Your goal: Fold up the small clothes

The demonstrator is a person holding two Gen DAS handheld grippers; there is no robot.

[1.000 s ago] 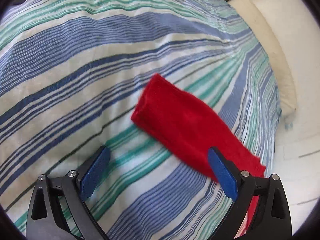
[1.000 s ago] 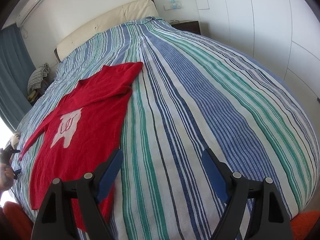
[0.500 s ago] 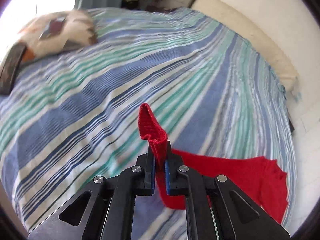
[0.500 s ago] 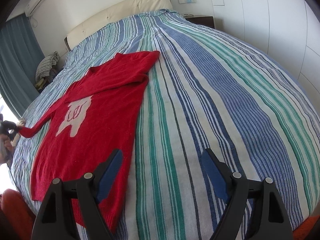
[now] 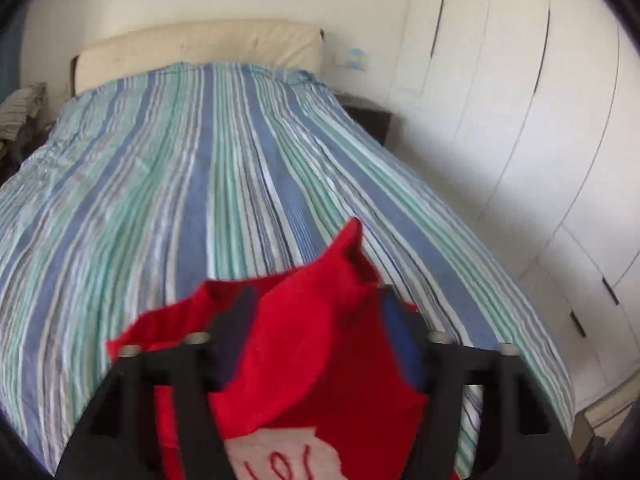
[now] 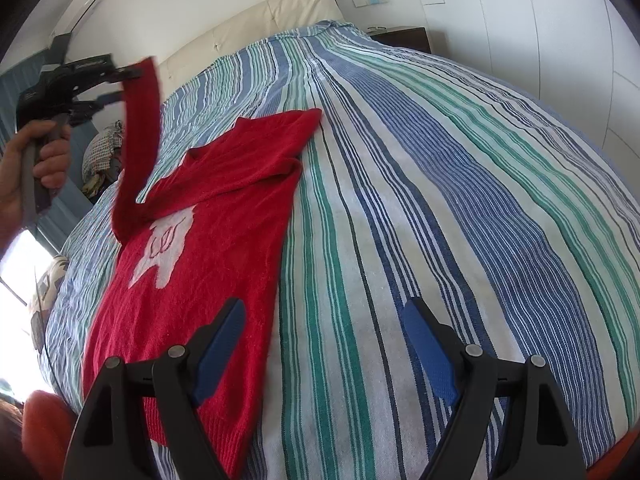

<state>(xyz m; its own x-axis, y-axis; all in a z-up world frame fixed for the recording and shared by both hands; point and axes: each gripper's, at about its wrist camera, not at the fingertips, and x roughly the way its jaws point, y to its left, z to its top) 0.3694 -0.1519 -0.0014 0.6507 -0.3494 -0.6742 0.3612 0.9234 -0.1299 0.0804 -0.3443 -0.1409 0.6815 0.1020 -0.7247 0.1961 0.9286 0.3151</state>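
Observation:
A small red sweater [image 6: 216, 240] with a white motif lies flat on the striped bed [image 6: 440, 200]. Its far sleeve [image 6: 140, 128] hangs from my left gripper [image 6: 132, 74], which is raised above the sweater's left side. In the left wrist view the image is blurred: the jaws stand apart and the red sleeve [image 5: 316, 320] drapes between and over my left gripper [image 5: 316, 340]. My right gripper [image 6: 324, 344] is open and empty, low over the bed next to the sweater's right hem.
A cream headboard [image 6: 260, 24] and a dark nightstand [image 6: 404, 38] stand at the far end. White wardrobe doors [image 5: 520, 120] line the right side. Clothes [image 6: 102, 148] are piled beyond the bed's left edge.
My left gripper lifted the sleeve high and swung over the sweater's body; its jaws now stand apart. My right gripper drifted slightly towards the sweater, still open.

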